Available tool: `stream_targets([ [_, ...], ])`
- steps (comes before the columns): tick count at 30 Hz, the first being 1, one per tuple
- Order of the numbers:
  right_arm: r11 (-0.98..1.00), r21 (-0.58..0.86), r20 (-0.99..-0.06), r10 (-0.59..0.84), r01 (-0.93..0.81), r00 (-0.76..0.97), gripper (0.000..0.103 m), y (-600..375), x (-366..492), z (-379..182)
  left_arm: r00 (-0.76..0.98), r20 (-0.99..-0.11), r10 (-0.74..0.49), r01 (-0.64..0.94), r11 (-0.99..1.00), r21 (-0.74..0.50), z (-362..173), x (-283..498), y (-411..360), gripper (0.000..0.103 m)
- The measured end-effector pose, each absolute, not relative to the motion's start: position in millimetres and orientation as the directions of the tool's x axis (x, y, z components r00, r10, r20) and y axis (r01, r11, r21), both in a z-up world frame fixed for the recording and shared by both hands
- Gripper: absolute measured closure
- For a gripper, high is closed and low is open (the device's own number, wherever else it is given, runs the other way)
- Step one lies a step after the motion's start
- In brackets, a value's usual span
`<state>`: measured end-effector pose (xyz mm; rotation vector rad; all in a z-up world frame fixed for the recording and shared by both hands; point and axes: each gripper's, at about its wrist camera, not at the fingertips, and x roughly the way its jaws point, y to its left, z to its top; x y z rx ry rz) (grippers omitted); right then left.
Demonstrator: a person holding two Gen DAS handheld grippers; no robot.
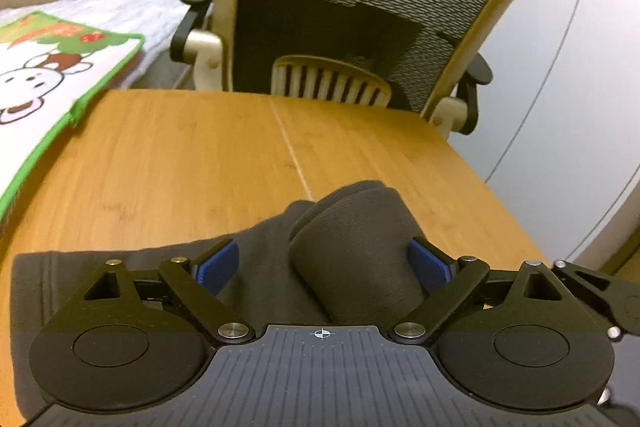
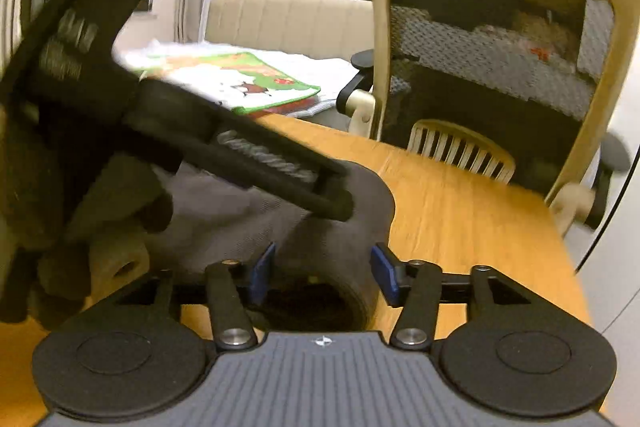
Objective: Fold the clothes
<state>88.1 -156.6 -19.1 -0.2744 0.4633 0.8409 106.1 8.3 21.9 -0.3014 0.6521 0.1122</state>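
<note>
Dark grey garment (image 1: 256, 279) lies bunched on the wooden table (image 1: 180, 155), toward its right edge, a rolled tube of fabric (image 1: 356, 255) rising from it. Left gripper (image 1: 325, 261): jaws spread wide, the roll sitting between the blue pads (image 1: 218, 263), one pad near its side; no pinch. Right gripper (image 2: 323, 269): jaws spread, straddling the open end of the grey roll (image 2: 332, 267). Cartoon-print bag (image 1: 48, 83) at the table's far left corner. Mesh office chair (image 1: 360, 7) beyond the far edge.
</note>
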Motion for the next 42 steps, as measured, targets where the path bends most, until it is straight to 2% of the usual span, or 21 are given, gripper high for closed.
stream_targets([
  [3,0.647,0.036,-0.48,0.68,-0.762,0.555,0.028,-169.7,94.9,-15.6,0.792,-0.61,0.02,-0.196,0.955,-0.223,22.7,105.6,8.5,0.007],
  [5,0.645,0.078,-0.461,0.7,-0.76,0.546,0.023,-178.0,98.2,-12.6,0.792,-0.61,0.022,-0.196,0.956,-0.221,22.3,104.5,8.9,0.007],
  [11,0.659,0.213,-0.456,0.72,-0.721,0.523,0.023,-192.5,114.1,-13.4,0.793,-0.609,0.03,-0.205,0.954,-0.22,22.7,100.1,13.8,0.005],
  [15,0.682,0.246,-0.495,0.699,-0.689,0.515,0.018,-190.2,123.4,-22.8,0.793,-0.609,0.03,-0.203,0.955,-0.218,22.0,97.2,15.6,0.005],
  [19,0.706,0.236,-0.558,0.661,-0.668,0.502,0.017,-178.1,128.6,-37.5,0.792,-0.61,0.026,-0.201,0.955,-0.22,19.0,94.1,17.4,0.004],
  [27,0.646,0.281,-0.491,0.732,-0.71,0.472,0.017,-176.1,118.2,-27.9,0.797,-0.604,0.023,-0.215,0.944,-0.249,17.9,85.8,30.9,0.003],
  [33,0.636,0.254,-0.502,0.73,-0.728,0.463,0.02,-151.5,115.2,-30.7,0.79,-0.611,0.039,-0.254,0.929,-0.27,15.8,74.3,47.9,0.003],
  [38,0.634,0.12,-0.444,0.722,-0.764,0.53,0.022,-135.3,95.9,-18.2,0.777,-0.624,0.079,-0.292,0.924,-0.246,17.2,63.3,59.1,0.003],
  [42,0.61,0.15,-0.44,0.746,-0.778,0.5,0.022,-136.4,94.1,-13.3,0.772,-0.629,0.088,-0.31,0.917,-0.251,15.2,60.4,67.0,0.003],
])
